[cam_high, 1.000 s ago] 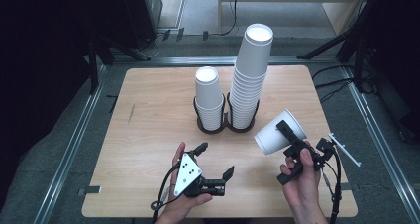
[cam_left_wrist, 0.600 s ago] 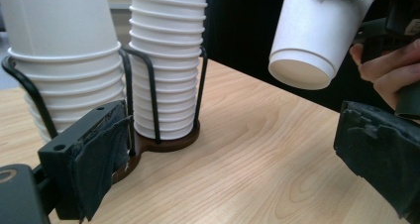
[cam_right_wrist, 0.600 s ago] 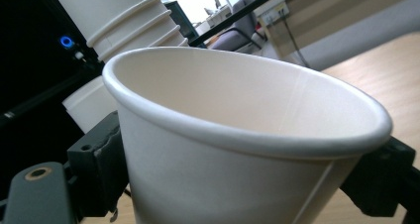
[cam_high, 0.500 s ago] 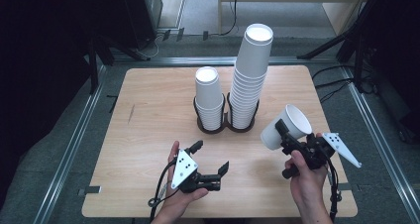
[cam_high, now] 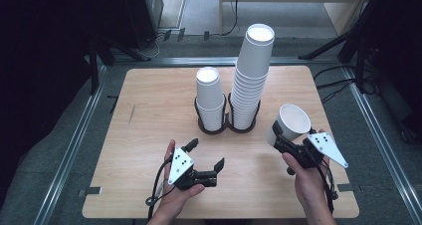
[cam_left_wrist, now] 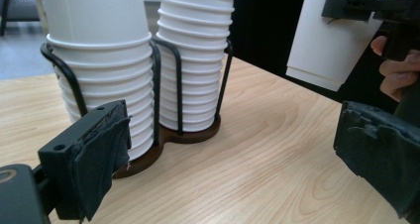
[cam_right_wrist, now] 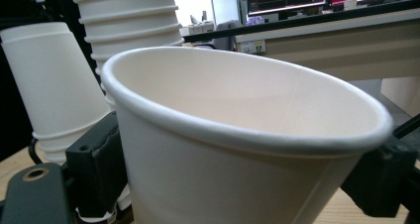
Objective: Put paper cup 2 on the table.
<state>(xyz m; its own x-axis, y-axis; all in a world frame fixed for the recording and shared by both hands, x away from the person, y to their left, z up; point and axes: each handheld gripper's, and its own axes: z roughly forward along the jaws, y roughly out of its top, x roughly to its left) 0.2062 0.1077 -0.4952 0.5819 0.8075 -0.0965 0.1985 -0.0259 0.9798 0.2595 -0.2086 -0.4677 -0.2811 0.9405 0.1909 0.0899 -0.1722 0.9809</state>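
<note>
Pale wooden table (cam_high: 149, 135) under dark surroundings, and the action sits at its right edge: a single white paper cup (cam_high: 291, 123) is up off the wood, mouth tipped up and away, caught between the jaws of the right gripper (cam_high: 278, 138). Those jaws have just been easing apart, yet the cup still sits between them, a black pad (cam_right_wrist: 96, 167) against each side of its wall in the right gripper view. Ahead and to the left of that gripper stands a black wire holder (cam_high: 226, 120) with two stacks of upturned cups, the tall stack (cam_high: 251, 80) nearer, the short stack (cam_high: 210, 98) beyond it. Well apart, low over the near edge, the left gripper (cam_high: 206, 158) hangs with jaws wide and nothing between them, aimed toward the holder.
</note>
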